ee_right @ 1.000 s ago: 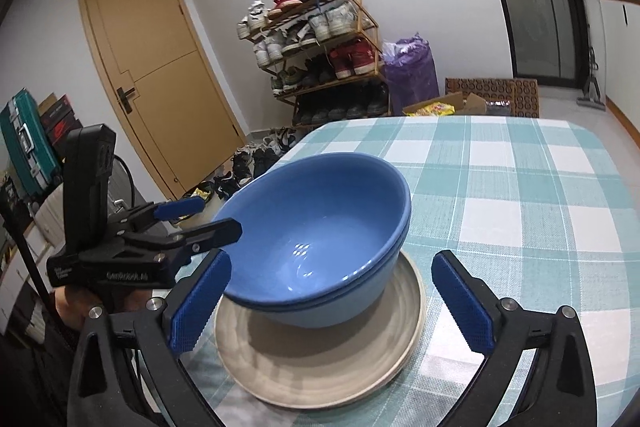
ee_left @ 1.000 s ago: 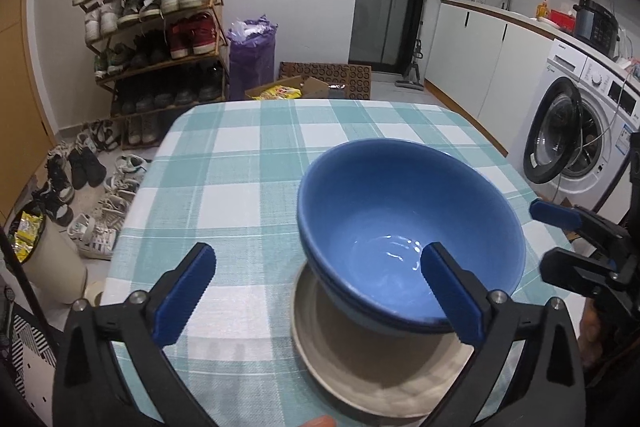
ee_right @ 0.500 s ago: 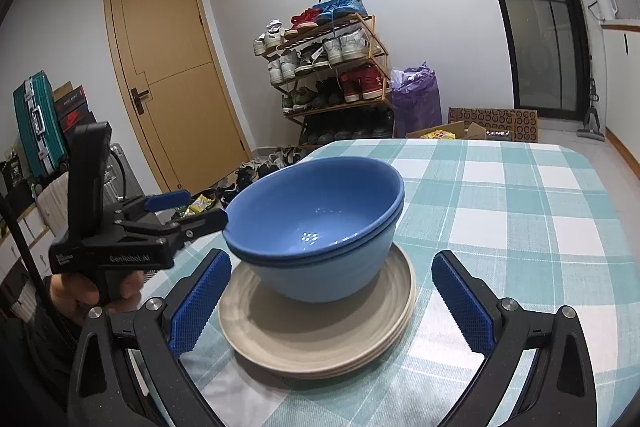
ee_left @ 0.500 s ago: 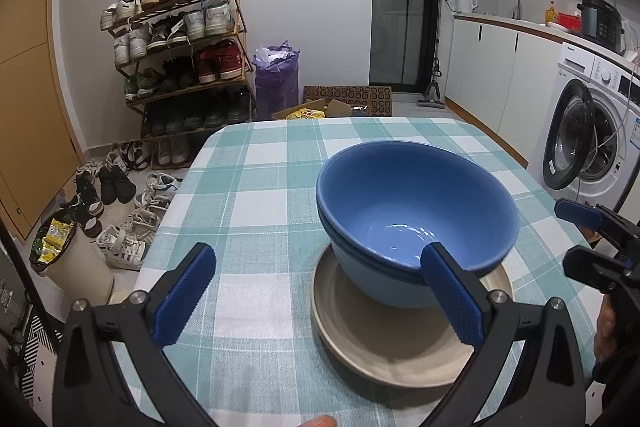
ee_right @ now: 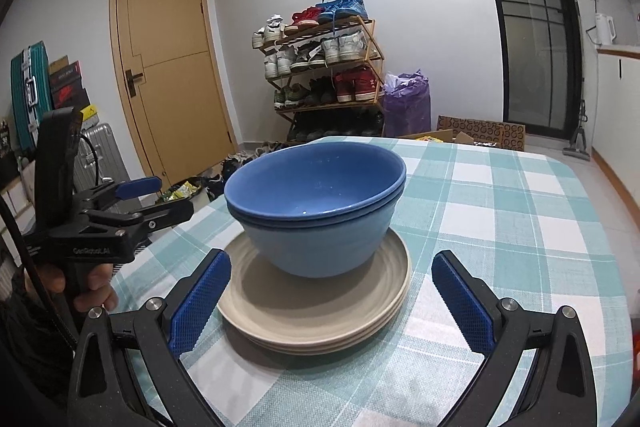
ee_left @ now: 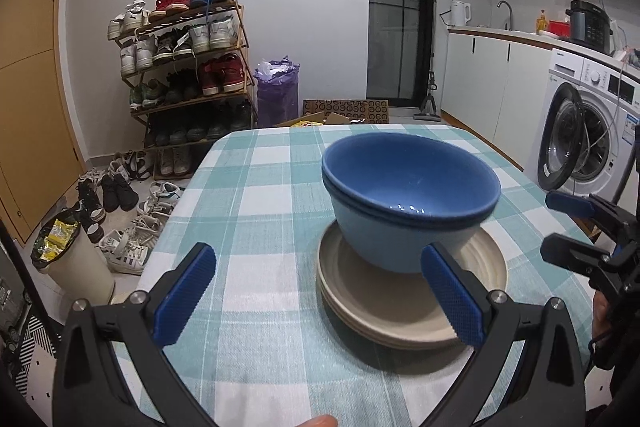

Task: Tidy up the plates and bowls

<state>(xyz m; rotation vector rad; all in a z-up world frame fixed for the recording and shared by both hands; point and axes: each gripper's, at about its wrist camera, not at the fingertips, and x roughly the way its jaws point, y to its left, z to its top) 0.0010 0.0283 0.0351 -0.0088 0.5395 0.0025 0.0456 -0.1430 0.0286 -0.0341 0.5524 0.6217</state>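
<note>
Sitting straight ahead of both sets of jaws, the blue bowls (ee_right: 316, 207) are two nested, stacked on the beige plates (ee_right: 320, 311), all on the checked worktop (ee_right: 500, 227). No long axis here, everything is round, so approach angle matters little. In the right wrist view the stack lies centred between the right gripper (ee_right: 330, 303) pads, just beyond them, not touching. In the left wrist view it sits to the right of centre, with the left gripper (ee_left: 316, 299) right pad overlapping the plate rim in the picture; contact cannot be told. The right one looks better lined up for any next grab.

Jaws: both released, spread wide, nothing held.

Materials: bowls look glazed ceramic or melamine, smooth, deep, rounded walls, darker blue inside than outside. Plates are matte beige with concentric ridges, at least two, maybe three layers at the edge. Worktop cloth is woven teal and white check, slightly rough. Pads are blue, cross-hatched rubber.

Judgement: stacking seems done, or close to it.
</note>
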